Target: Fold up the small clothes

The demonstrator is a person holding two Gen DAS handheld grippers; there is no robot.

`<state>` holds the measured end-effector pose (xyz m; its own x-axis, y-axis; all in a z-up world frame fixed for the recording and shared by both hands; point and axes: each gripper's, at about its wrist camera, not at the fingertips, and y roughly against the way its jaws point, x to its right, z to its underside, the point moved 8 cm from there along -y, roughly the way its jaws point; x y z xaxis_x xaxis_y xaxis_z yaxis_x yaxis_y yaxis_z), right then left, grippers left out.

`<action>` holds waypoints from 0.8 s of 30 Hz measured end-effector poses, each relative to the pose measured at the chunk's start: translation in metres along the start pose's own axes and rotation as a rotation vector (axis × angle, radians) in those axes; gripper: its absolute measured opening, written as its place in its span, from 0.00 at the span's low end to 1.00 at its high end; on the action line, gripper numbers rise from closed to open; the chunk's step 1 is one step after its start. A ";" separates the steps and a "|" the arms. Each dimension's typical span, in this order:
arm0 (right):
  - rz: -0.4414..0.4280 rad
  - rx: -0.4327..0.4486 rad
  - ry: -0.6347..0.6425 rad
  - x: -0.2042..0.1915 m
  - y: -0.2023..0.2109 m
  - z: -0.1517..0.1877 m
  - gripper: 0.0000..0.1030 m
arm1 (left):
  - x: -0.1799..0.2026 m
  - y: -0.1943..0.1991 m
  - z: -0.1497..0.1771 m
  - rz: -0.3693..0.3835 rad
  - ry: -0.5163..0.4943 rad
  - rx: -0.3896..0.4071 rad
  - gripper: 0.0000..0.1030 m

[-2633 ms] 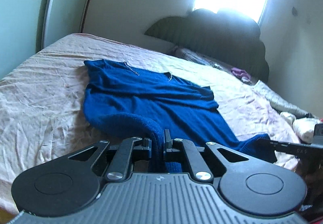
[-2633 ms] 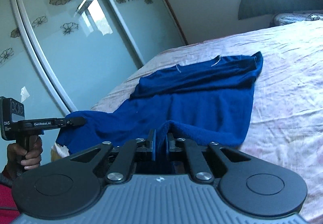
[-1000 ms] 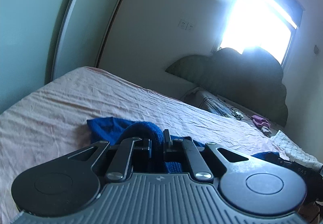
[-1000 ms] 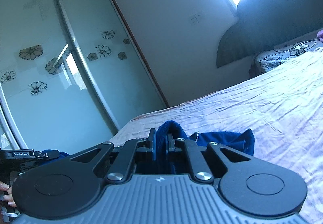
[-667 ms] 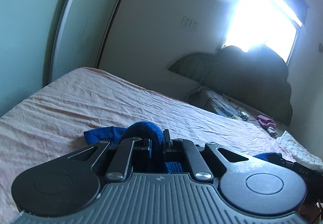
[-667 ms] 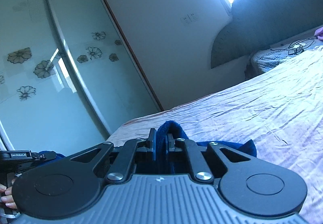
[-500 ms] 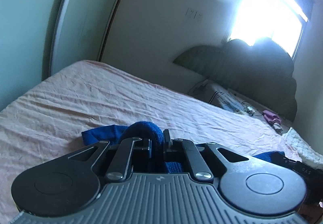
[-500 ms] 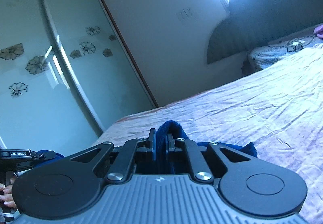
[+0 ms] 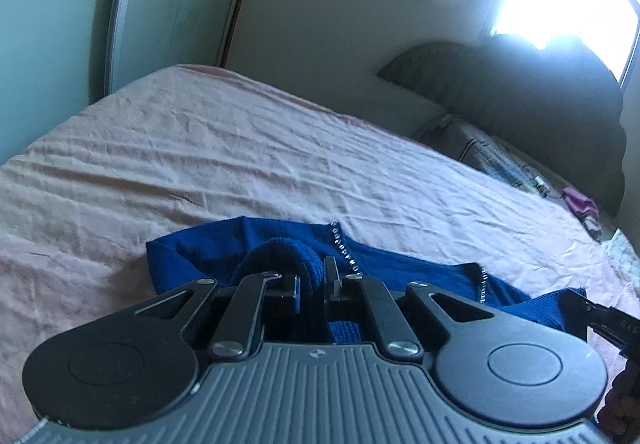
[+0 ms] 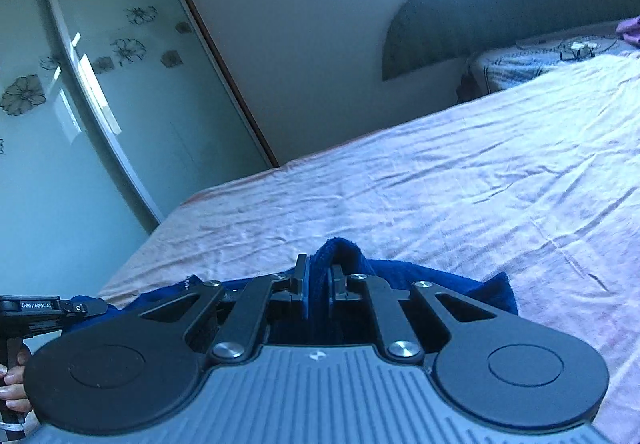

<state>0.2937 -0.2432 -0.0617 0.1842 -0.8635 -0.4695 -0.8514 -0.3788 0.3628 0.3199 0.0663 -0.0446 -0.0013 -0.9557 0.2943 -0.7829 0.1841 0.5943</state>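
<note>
Now both hand-held grippers, left [image 9: 311, 284] and right [image 10: 318, 286], stay clamped on the blue top [image 9: 400, 264], its near hem carried over toward the collar — fold nearly laid.

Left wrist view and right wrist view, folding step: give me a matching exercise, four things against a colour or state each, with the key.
Things:
1. garment
2. bed sheet
3. left tongs
4. wardrobe door

States:
A. pale pink, wrinkled
B. glass with flower decals
C. blue, partly on the bed
D. shut on a fold of cloth

Pairs: 1-C, 2-A, 3-D, 4-B
</note>
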 end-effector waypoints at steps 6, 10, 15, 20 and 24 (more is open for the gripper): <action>0.024 -0.093 -0.017 0.013 -0.024 0.011 0.09 | -0.007 -0.026 0.003 0.015 0.078 -0.078 0.17; 0.042 -0.150 -0.003 0.017 -0.035 0.016 0.10 | -0.018 -0.040 0.004 0.053 0.196 -0.141 0.22; 0.015 -0.182 -0.089 0.025 -0.041 0.012 0.11 | -0.028 -0.047 0.001 0.101 0.333 -0.184 0.27; -0.012 -0.196 -0.206 0.039 -0.052 0.008 0.12 | -0.037 -0.052 -0.004 0.145 0.497 -0.215 0.43; -0.035 -0.200 -0.301 0.047 -0.058 0.011 0.15 | -0.040 -0.054 -0.006 0.200 0.624 -0.229 0.57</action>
<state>0.3458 -0.2585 -0.1138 0.0334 -0.7234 -0.6896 -0.7284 -0.4901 0.4789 0.3662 0.0964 -0.0839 0.2797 -0.6006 0.7490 -0.6537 0.4523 0.6067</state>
